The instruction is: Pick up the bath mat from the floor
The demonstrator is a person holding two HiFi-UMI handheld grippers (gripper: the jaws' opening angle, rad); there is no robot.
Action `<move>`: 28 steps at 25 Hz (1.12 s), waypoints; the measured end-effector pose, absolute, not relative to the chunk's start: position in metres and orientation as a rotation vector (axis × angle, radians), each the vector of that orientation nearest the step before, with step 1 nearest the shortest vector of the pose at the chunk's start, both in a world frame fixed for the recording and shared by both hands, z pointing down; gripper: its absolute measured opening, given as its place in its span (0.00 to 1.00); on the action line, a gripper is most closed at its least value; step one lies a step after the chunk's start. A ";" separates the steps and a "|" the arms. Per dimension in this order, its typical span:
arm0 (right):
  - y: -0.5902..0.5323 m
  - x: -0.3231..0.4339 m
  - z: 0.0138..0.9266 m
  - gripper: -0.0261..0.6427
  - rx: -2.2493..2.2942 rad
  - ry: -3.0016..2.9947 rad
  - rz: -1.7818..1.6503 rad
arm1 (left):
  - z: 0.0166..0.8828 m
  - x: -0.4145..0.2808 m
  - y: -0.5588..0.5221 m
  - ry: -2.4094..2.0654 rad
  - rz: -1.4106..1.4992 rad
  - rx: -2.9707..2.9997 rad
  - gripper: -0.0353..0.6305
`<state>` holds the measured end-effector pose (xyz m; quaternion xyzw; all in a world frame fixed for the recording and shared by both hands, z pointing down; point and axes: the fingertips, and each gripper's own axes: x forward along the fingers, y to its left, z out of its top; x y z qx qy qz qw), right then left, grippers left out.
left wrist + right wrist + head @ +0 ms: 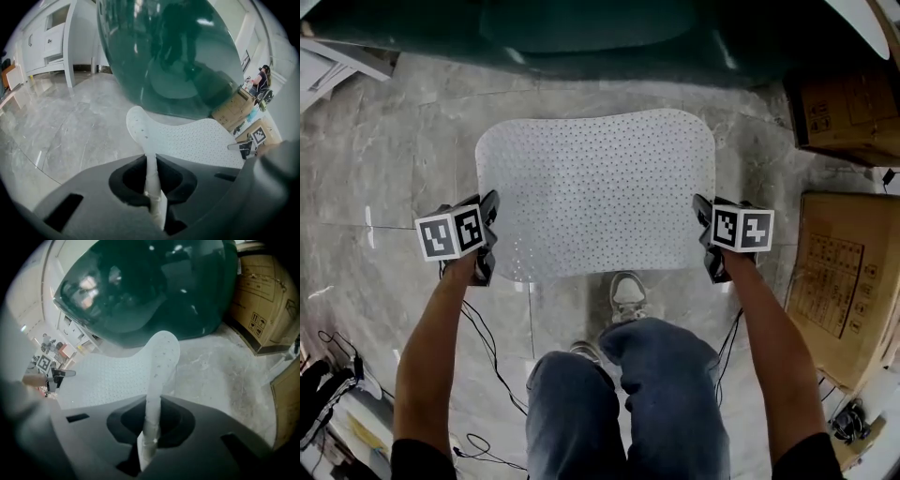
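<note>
Glossy grey marble-look tile floor (403, 159), dark green rounded tub (581, 37) ahead, cardboard boxes (839, 272) on the right. Bath mat (595, 187): white, thin, perforated, rounded corners, spanning between both grippers. Left gripper (490, 236) and right gripper (705, 239) each pinch narrow on a side edge.

A: Head view, 12 o'clock: dark green tub (581, 33) cut by the top edge. 10 o'clock: white cabinet (328, 61), corner only.

B: 3 o'clock: cardboard boxes (844, 272) run off the right edge; print too small to read. 6 o'clock: knee (661, 356) covers most of one shoe (584, 352).

A: Left gripper view: bath mat (197, 140) edge clamped in the left gripper (151, 161); its near end lost behind the housing. Same at the right gripper (152, 404).

B: Left gripper view, 2 o'clock: seated person (260, 82), too small for detail.
</note>
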<state>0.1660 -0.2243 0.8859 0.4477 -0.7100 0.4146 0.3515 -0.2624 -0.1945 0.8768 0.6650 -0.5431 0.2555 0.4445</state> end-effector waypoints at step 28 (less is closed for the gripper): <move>-0.194 0.159 0.501 0.08 1.248 -1.971 0.953 | 0.491 -0.251 -0.163 -1.432 0.524 1.784 0.10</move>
